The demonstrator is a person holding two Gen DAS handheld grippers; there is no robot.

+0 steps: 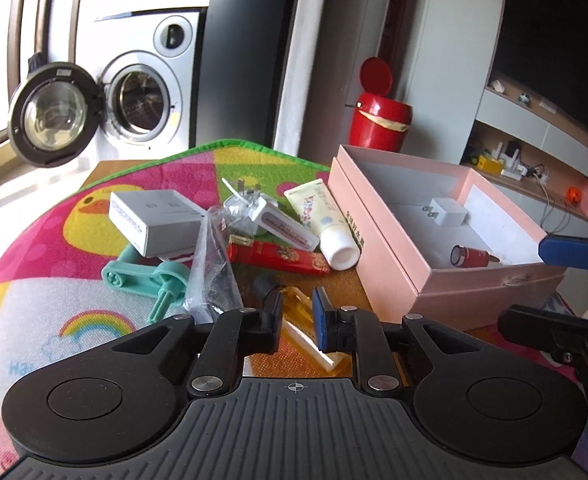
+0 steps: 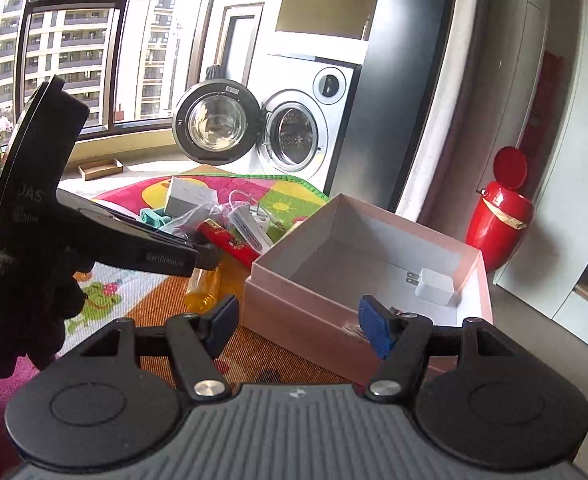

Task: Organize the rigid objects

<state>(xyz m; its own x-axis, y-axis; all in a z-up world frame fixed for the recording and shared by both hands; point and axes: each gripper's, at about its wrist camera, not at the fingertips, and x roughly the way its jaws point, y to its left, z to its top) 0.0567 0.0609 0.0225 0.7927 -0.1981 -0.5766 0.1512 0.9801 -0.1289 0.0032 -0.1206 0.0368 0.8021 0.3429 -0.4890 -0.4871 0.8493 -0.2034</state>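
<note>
My left gripper is shut on an amber bottle with a black cap that lies on the brown table top; in the right wrist view the left gripper pinches the bottle from above. To its right stands an open pink box holding a white charger and a small red cylinder. My right gripper hangs open at the box's near wall, nothing between its fingers. A pile behind the bottle has a cream tube, a red tube, a grey-white box, a teal tool and a plastic bag.
A colourful play mat covers the table's left part. A red lidded bin stands on the floor behind the box. A washing machine with its door swung open is further back. A dark-gloved hand holds the left gripper.
</note>
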